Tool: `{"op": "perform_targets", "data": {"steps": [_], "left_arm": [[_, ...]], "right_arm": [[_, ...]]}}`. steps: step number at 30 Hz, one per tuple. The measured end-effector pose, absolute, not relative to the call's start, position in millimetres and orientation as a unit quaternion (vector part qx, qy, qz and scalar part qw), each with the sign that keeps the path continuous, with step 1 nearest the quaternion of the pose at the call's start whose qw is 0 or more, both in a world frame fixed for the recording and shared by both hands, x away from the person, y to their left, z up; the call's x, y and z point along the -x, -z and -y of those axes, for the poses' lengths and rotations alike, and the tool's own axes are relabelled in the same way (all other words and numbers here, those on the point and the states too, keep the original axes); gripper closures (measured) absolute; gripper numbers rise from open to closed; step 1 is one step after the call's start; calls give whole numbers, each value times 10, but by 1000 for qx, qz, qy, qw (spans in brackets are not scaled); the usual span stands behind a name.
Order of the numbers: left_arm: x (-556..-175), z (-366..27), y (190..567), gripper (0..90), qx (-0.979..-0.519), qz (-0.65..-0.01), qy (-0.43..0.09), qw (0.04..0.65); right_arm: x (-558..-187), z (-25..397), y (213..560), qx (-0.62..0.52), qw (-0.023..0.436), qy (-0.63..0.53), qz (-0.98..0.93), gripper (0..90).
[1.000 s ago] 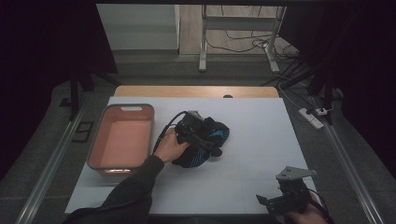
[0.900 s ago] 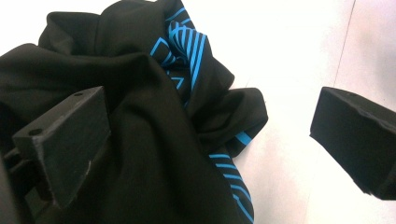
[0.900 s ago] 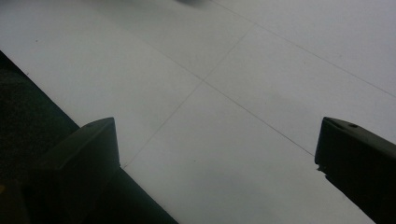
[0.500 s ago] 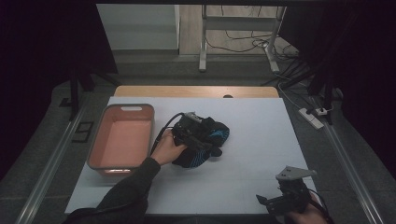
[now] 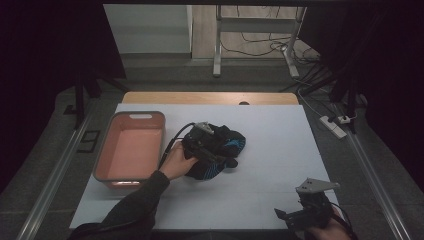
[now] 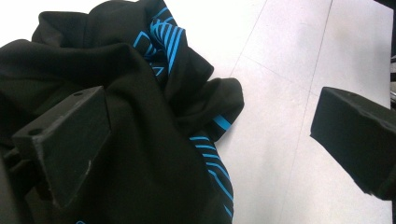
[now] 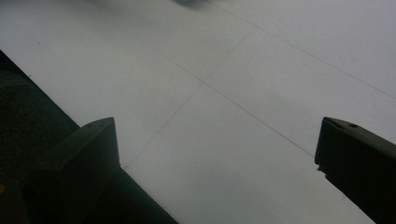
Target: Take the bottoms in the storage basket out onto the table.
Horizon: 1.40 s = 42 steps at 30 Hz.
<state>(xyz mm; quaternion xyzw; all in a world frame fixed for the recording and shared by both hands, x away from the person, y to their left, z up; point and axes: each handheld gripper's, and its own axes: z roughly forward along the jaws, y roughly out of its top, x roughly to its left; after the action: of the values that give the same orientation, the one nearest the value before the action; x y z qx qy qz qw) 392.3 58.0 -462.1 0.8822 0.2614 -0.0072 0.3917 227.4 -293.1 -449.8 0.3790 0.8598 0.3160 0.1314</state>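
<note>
Tub [image 5: 131,150] sits just beside crumpled garment [image 5: 220,150].

Garment [image 5: 220,150] mid-table [image 5: 280,130]; tub [image 5: 131,150] just left.

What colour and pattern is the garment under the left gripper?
Black garment with bright blue stripes, clearest in the left gripper view.

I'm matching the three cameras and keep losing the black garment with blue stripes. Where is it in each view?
High view: the black garment lies mid-table, right of the pink bin, under the left gripper.
Left gripper view: the garment spreads over the left and centre, around the left jaw.
Right gripper view: cannot tell; a dark blur at the top edge.
Shared landmark: the white tabletop.
</note>
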Motion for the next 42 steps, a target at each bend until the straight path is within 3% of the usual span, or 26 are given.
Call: {"op": "perform_targets", "data": {"steps": [42], "left_arm": [[-3726, -841, 4486, 0, -860, -262, 27, 436]], "right_arm": [[-2252, 2958, 4476, -381, 139, -334, -851, 0]]}}
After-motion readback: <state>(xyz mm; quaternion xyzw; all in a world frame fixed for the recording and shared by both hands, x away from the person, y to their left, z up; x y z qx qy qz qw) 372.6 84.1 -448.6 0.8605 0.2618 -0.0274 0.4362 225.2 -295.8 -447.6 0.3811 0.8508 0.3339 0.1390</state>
